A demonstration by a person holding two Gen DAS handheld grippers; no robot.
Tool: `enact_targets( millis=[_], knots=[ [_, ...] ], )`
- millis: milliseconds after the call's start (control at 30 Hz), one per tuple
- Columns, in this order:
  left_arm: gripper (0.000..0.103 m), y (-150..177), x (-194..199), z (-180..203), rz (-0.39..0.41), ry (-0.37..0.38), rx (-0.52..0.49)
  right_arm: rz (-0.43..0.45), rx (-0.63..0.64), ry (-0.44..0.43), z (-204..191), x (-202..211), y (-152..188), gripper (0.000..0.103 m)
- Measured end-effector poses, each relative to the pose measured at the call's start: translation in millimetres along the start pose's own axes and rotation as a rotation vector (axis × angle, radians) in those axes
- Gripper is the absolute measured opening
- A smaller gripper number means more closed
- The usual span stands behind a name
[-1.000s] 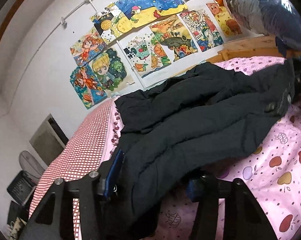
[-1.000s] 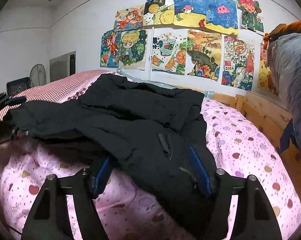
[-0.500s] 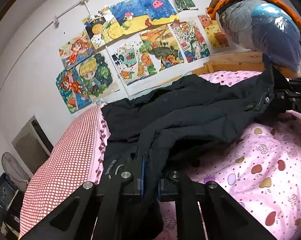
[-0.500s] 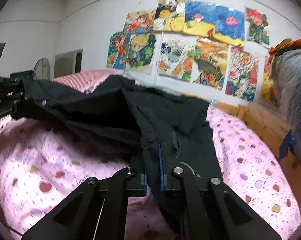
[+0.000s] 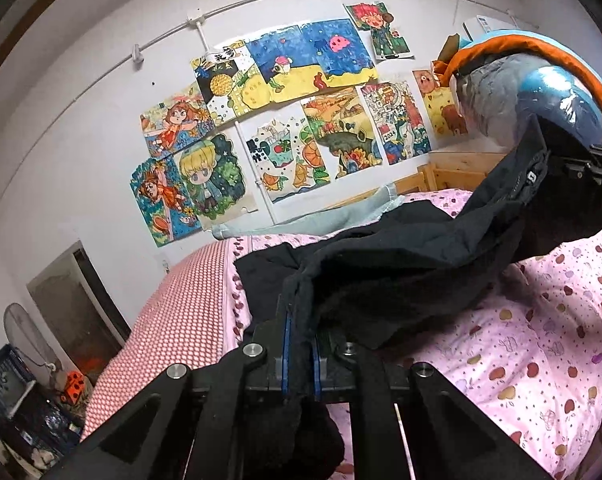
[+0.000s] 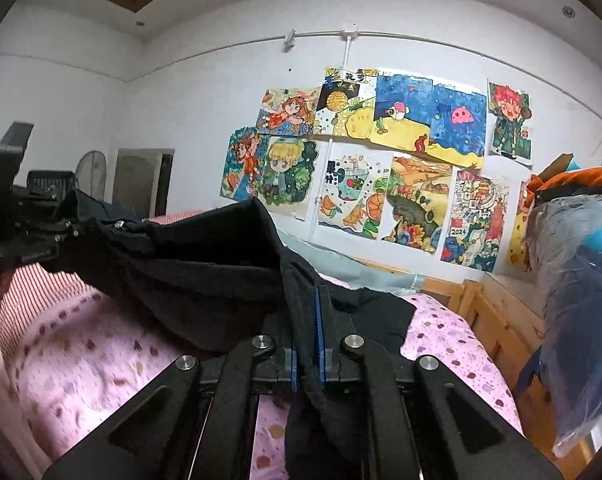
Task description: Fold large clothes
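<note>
Left wrist view. White wall (image 5: 81,168) carrying a cluster of children's drawings (image 5: 285,120). Bed beneath the drawings, dressed in a pink fruit-print sheet (image 5: 541,360); red-and-white checked cover (image 5: 173,320) along the sheet's left edge. Wooden bed frame (image 5: 433,176) below the drawings, at the sheet's far end. Plastic-wrapped bundle with an orange edge (image 5: 541,92) to the right of the drawings. Black garment (image 5: 401,268): lifted off the sheet, slung between both grippers, far portion resting on the sheet toward the drawings. Left gripper (image 5: 300,356): blue-lined fingers closed tight on a fold of the black garment, cloth hanging below them. Right gripper (image 5: 581,176): at the sheet's right side, pinching the garment's other end, raised to the level of the bundle.

Right wrist view. Same wall (image 6: 181,100) and drawings (image 6: 381,160); pink sheet (image 6: 101,360) below; bed frame (image 6: 493,320) and wrapped bundle (image 6: 581,280) right of the drawings. Fan (image 6: 91,172) left of the drawings. Right gripper (image 6: 307,344): clamped on the black garment (image 6: 205,264), which stretches above the sheet to the left gripper (image 6: 33,240), also gripping it.
</note>
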State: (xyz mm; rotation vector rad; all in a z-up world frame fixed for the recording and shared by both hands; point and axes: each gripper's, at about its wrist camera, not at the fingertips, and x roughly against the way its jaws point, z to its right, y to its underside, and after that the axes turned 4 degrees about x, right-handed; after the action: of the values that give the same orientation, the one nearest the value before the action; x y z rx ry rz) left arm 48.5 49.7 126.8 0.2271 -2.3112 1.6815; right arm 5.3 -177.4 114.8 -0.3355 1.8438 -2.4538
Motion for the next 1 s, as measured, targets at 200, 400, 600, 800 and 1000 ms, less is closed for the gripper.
enact_targets(
  millis=[200,400,600,800,1000],
  knots=[
    [0.008,-35.2,-45.2,-6.8,-0.026,0.0,0.037,-0.02,0.017,0.02,18.1,-45.2,-15.5,0.006],
    [0.008,-67.0,-93.6,-1.8,0.012,-0.03,0.022,-0.04,0.038,0.064,38.1,-95.9,-34.7,0.006],
    [0.008,-78.4,-138.5,13.1,0.04,-0.088,-0.01,-0.1,0.11,0.115,49.0,-157.7,-40.5,0.006],
    [0.008,-79.2,-188.6,20.9,0.028,-0.124,-0.02,-0.13,0.139,0.143,54.2,-213.1,-36.8,0.006],
    [0.008,-82.6,-238.0,16.0,-0.008,-0.12,-0.053,-0.156,0.164,0.162,52.6,-275.4,-24.6,0.006]
  ],
)
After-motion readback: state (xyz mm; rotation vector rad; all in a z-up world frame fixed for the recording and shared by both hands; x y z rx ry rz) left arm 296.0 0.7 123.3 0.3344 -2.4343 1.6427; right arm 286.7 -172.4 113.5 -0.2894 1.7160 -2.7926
